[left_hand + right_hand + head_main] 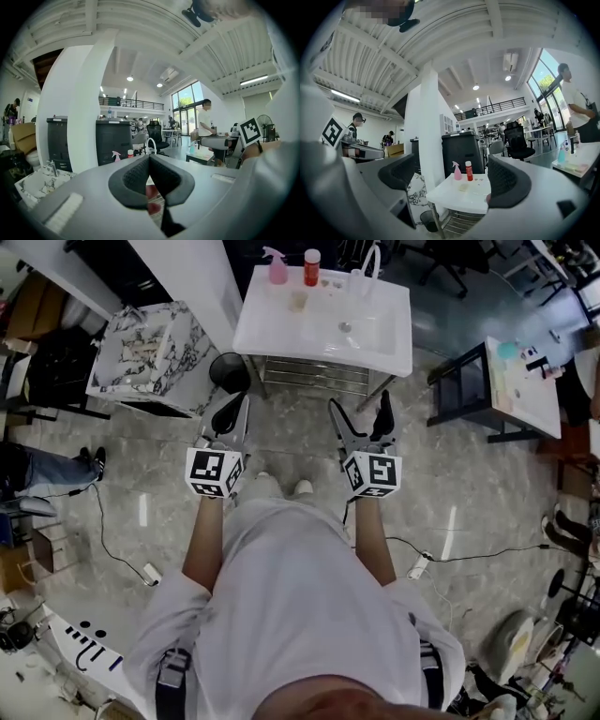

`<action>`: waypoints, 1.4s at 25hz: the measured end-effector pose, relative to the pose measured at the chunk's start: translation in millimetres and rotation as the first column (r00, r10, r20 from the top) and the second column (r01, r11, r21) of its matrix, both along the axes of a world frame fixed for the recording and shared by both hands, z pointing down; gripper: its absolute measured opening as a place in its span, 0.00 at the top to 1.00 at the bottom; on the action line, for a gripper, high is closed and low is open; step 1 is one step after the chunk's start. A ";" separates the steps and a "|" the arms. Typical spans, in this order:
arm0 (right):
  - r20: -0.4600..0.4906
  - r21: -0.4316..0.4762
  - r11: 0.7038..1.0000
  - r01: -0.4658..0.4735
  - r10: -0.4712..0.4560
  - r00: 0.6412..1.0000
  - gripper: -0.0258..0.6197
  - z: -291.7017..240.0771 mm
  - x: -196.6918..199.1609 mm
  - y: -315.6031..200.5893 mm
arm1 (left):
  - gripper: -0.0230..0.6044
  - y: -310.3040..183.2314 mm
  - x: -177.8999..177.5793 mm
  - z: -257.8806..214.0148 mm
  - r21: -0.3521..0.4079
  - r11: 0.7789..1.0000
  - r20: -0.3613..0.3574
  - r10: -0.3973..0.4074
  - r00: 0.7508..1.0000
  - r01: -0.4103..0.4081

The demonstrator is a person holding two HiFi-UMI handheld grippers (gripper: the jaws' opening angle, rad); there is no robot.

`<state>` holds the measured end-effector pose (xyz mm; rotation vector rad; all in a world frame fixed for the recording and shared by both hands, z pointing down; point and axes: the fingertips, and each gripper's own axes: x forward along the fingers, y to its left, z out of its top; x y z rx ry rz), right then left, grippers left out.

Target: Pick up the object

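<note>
Ahead, pink sprayer [277, 266] and red bottle [311, 267] stand on washstand [267, 331]

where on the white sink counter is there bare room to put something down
The front left of the counter, between the basin and the left edge, is bare. The back is crowded: pink spray bottle, red bottle, a small beige item and the faucet.

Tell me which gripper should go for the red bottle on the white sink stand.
Right. The right gripper stands wide open and empty, with the red bottle framed between its jaws in its own view. The left gripper is shut, so it would probably have to open first.
</note>
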<state>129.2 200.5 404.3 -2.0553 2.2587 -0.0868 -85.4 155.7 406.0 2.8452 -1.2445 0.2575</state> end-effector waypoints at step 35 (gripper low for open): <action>0.110 -0.267 0.959 -0.098 0.131 0.985 0.22 89.1 31.4 -353.5 | 0.96 -396.5 61.5 37.5 -0.033 0.987 -0.048 0.157 0.986 -0.159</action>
